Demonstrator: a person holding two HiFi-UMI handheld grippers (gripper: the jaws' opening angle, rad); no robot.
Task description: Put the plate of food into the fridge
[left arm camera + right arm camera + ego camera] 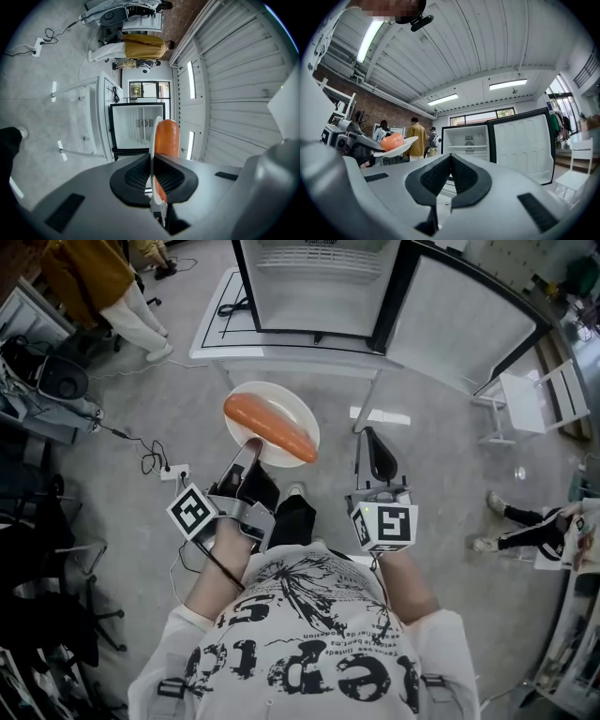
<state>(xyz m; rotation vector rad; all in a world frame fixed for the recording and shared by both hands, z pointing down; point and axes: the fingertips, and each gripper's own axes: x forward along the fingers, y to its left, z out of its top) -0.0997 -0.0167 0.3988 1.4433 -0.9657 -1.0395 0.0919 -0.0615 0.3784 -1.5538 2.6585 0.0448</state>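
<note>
A white plate [281, 404] carries a long orange sausage [270, 426] and hangs in the air in front of the open fridge [314, 282]. My left gripper [251, 448] is shut on the plate's near rim. In the left gripper view the plate [157, 123] is seen edge-on between the pads, with the sausage [167, 137] beside it and the fridge [136, 125] straight ahead. My right gripper [378, 457] is shut and empty, to the right of the plate. Its own view shows the plate [401, 145], the sausage [391, 140] and the fridge interior [465, 140].
The fridge door [459, 320] stands swung open to the right. The fridge rests on a low white stand [214, 329]. A white chair [536, 399] is at right. A person [103, 282] stands at far left. A power strip with cables [174, 472] lies on the floor.
</note>
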